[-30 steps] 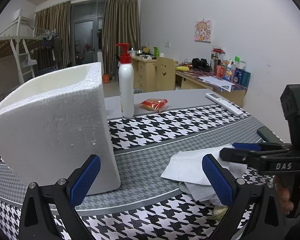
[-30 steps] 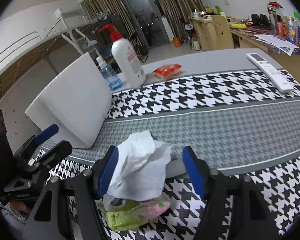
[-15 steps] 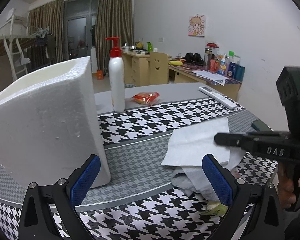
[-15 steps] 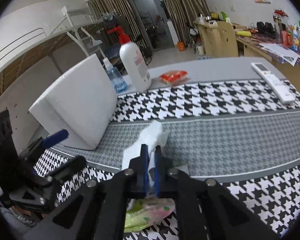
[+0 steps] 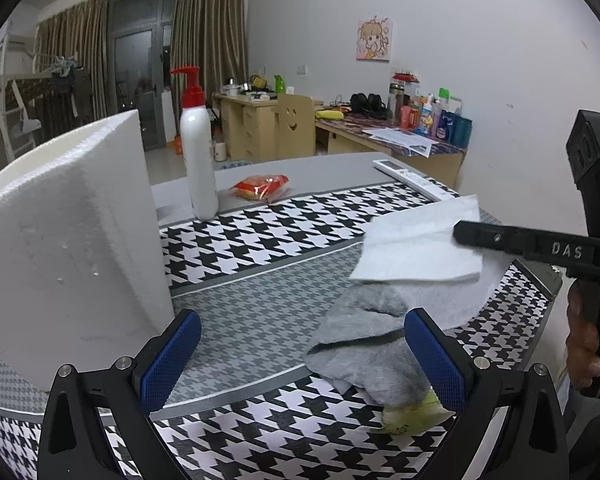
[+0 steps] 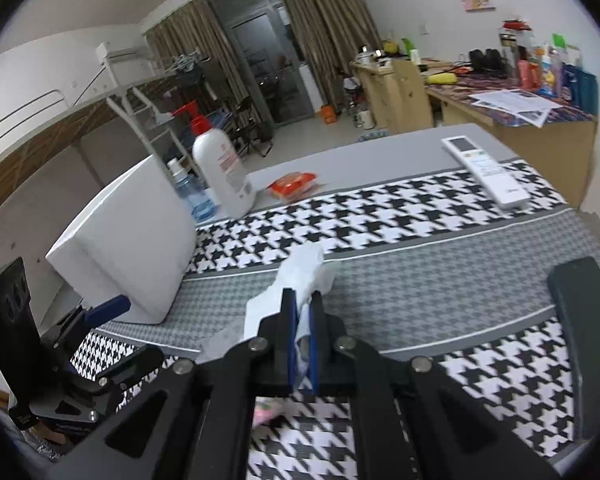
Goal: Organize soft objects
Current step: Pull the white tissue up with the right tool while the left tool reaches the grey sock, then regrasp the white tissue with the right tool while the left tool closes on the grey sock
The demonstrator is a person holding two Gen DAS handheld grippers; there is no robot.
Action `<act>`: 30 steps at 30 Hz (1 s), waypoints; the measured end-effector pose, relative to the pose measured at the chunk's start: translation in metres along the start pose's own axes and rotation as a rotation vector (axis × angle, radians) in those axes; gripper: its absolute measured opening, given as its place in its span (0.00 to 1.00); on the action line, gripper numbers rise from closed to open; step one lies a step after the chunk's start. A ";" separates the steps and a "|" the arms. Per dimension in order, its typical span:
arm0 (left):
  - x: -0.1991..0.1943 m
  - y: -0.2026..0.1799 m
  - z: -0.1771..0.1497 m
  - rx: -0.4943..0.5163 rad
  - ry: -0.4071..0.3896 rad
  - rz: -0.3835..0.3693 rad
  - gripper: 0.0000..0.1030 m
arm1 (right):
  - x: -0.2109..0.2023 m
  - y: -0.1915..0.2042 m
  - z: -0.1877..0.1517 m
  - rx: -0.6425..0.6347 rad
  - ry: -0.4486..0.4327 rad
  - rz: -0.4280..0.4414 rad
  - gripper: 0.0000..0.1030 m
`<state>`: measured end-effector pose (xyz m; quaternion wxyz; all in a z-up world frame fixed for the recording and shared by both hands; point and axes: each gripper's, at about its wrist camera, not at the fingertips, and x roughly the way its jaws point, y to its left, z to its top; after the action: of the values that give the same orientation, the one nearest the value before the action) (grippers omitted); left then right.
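white tissue [image 5: 420, 240] hangs from right gripper [image 5: 458, 232], above grey sock [image 5: 372, 344]; left gripper [image 5: 300, 360] jaws apart, empty, sock by its right pad. open cloth beside foam box [image 5: 68, 240].
right view: right gripper clamped on tissue [image 6: 300, 276]; table edge [image 6: 592, 216] near.

White pump bottle [image 5: 198, 160] upright beside foam box [image 5: 72, 240]; red snack packet [image 5: 262, 186], remote [image 6: 486, 170] on houndstooth tablecloth [image 5: 260, 240].

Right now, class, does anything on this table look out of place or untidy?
Yes: a grey sock lies crumpled over a green packet at the table's near edge, and a white tissue hangs rumpled from the shut right gripper.
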<state>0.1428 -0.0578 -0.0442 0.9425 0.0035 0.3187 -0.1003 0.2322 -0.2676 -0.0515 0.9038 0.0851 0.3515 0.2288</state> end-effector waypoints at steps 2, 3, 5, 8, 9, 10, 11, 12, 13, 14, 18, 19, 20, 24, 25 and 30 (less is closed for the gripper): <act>0.003 -0.003 0.000 0.003 0.009 -0.004 0.99 | -0.002 -0.005 -0.001 0.009 -0.001 -0.013 0.07; 0.004 -0.004 0.000 0.003 0.011 -0.005 0.99 | -0.003 -0.008 -0.002 0.015 -0.001 -0.017 0.08; 0.006 -0.007 0.000 0.006 0.019 -0.011 0.99 | -0.004 -0.015 -0.005 0.028 0.000 -0.031 0.08; 0.012 -0.012 0.002 0.011 0.036 -0.020 0.99 | -0.003 -0.023 -0.010 0.044 0.009 -0.045 0.08; 0.014 -0.014 0.002 0.013 0.044 -0.024 0.99 | -0.002 -0.026 -0.012 0.046 0.016 -0.054 0.08; 0.017 -0.015 0.003 0.015 0.053 -0.027 0.99 | -0.002 -0.028 -0.013 0.047 0.019 -0.062 0.08; 0.019 -0.016 0.004 0.016 0.061 -0.029 0.99 | -0.001 -0.030 -0.015 0.049 0.020 -0.080 0.08; 0.022 -0.017 0.005 0.015 0.070 -0.030 0.99 | -0.002 -0.032 -0.017 0.049 0.020 -0.094 0.08; 0.024 -0.017 0.005 0.014 0.076 -0.030 0.99 | -0.003 -0.035 -0.019 0.051 0.018 -0.115 0.08; 0.026 -0.017 0.005 0.013 0.081 -0.030 0.99 | -0.003 -0.037 -0.020 0.051 0.017 -0.124 0.08; 0.036 -0.021 0.006 0.015 0.118 -0.036 0.94 | -0.006 -0.044 -0.024 0.044 0.003 -0.200 0.55; 0.037 -0.022 0.006 0.018 0.125 -0.043 0.94 | -0.010 -0.046 -0.025 0.041 -0.022 -0.211 0.62; 0.038 -0.023 0.006 0.020 0.130 -0.051 0.93 | -0.013 -0.046 -0.026 0.038 -0.035 -0.209 0.67; 0.041 -0.033 0.007 0.045 0.136 -0.060 0.91 | -0.018 -0.048 -0.028 0.027 -0.042 -0.206 0.67; 0.042 -0.036 0.007 0.055 0.139 -0.067 0.90 | -0.018 -0.049 -0.028 0.026 -0.041 -0.206 0.67; 0.048 -0.048 0.004 0.102 0.169 -0.094 0.75 | -0.017 -0.052 -0.031 0.039 -0.030 -0.201 0.67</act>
<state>0.1732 -0.1138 -0.0670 0.9051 0.0451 0.3913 -0.1598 0.2185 -0.3213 -0.0806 0.9256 0.0706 0.3490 0.1288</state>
